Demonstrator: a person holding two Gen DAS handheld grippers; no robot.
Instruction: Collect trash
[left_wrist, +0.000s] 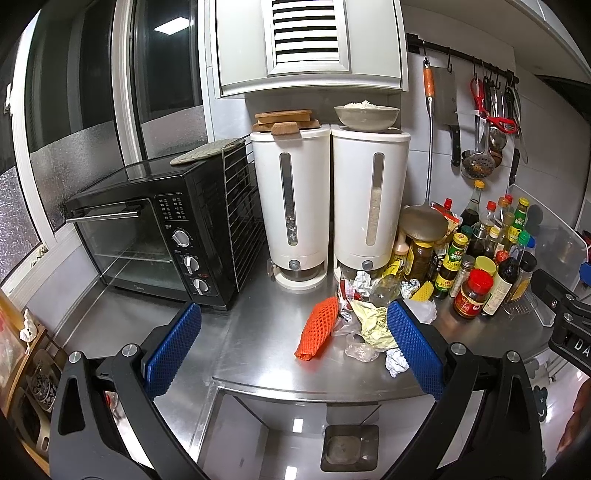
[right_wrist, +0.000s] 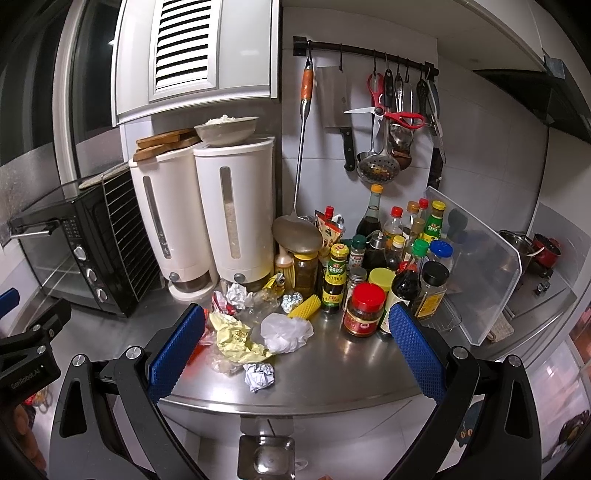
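Above the steel counter (right_wrist: 332, 373), both grippers gape over crumpled trash (right_wrist: 243, 336).

Crumpled trash (right_wrist: 255, 332) heaped on countertop (right_wrist: 343, 365).

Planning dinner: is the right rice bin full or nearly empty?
Roughly half full: rice in the right bin fills only the lower window.
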